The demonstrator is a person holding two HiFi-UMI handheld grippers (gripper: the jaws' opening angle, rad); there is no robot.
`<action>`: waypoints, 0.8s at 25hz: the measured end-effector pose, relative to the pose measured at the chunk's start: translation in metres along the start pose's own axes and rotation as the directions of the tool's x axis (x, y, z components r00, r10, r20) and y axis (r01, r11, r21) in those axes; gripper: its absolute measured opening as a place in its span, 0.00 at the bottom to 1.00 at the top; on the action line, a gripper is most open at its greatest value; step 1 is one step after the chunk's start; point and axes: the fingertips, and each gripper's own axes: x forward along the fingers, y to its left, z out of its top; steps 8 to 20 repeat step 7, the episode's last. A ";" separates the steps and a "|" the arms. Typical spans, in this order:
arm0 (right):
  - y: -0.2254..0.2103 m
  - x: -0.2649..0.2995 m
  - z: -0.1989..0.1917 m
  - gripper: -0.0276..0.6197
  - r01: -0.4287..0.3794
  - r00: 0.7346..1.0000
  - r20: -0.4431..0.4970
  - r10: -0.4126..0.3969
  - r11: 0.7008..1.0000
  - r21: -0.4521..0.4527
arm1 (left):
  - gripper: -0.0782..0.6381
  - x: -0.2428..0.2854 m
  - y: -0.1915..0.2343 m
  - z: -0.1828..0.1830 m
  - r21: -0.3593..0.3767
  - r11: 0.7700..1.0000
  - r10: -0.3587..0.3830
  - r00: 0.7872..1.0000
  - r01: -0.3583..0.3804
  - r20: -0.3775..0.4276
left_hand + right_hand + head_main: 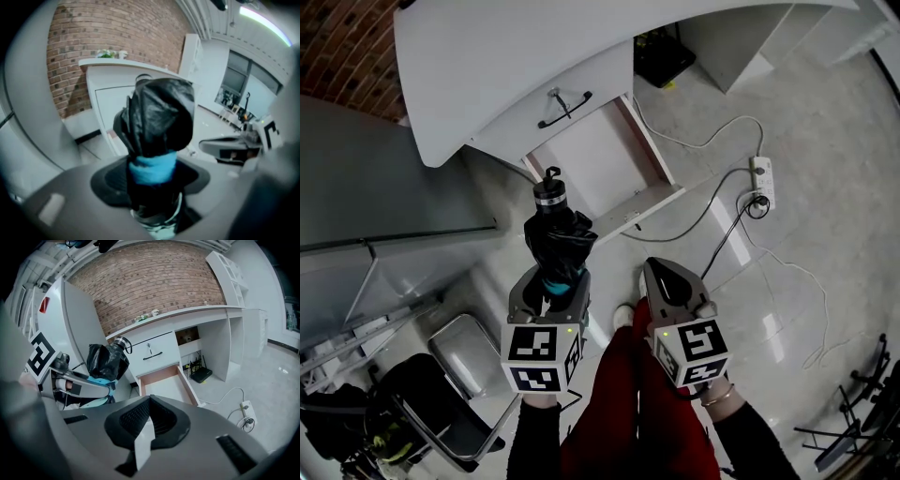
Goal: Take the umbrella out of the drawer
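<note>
My left gripper point(551, 284) has the umbrella point(559, 239). The jaws stand wide and are closed on its lower part, the pads pressing just where a blue band point(152, 169) wraps the folded black cloth. The bundle rises out of my grip and leans toward the far side, and its silver-ringed cap point(549, 194) with a small loop points at the drawer point(652, 210). The umbrella is out of the drawer and held in the air in front of it, over the pale floor.

The drawer is pulled out from the white desk point(487, 66), with its pinkish side walls and light bottom in plain view. Above it sits a closed drawer front with a dark handle point(564, 107).

My right gripper point(668, 278) hangs to the right of the left one, near it but apart from it. Its jaws are brought together to a point with nothing between them (the right gripper view shows only the dark ribbed pads meeting).

On the floor to the far right lies a white power strip point(760, 178) with its cable point(712, 202) trailing back toward the desk. A brick wall point(342, 47) stands behind the desk at the far left. My legs in red trousers point(623, 394) show below both grippers.
</note>
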 end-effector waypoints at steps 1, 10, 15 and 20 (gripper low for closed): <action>0.002 0.000 -0.001 0.04 -0.002 1.000 -0.001 0.002 1.000 -0.002 | 0.47 -0.002 0.001 -0.001 -0.002 1.000 0.001 1.000 -0.001 0.001; 0.018 0.000 -0.005 0.04 -0.008 1.000 0.000 0.008 1.000 -0.010 | 0.47 -0.018 0.015 -0.010 -0.018 1.000 0.015 1.000 -0.015 0.011; 0.018 0.000 -0.005 0.04 -0.008 1.000 0.000 0.008 1.000 -0.010 | 0.47 -0.018 0.015 -0.010 -0.018 1.000 0.015 1.000 -0.015 0.011; 0.018 0.000 -0.005 0.04 -0.008 1.000 0.000 0.008 1.000 -0.010 | 0.47 -0.018 0.015 -0.010 -0.018 1.000 0.015 1.000 -0.015 0.011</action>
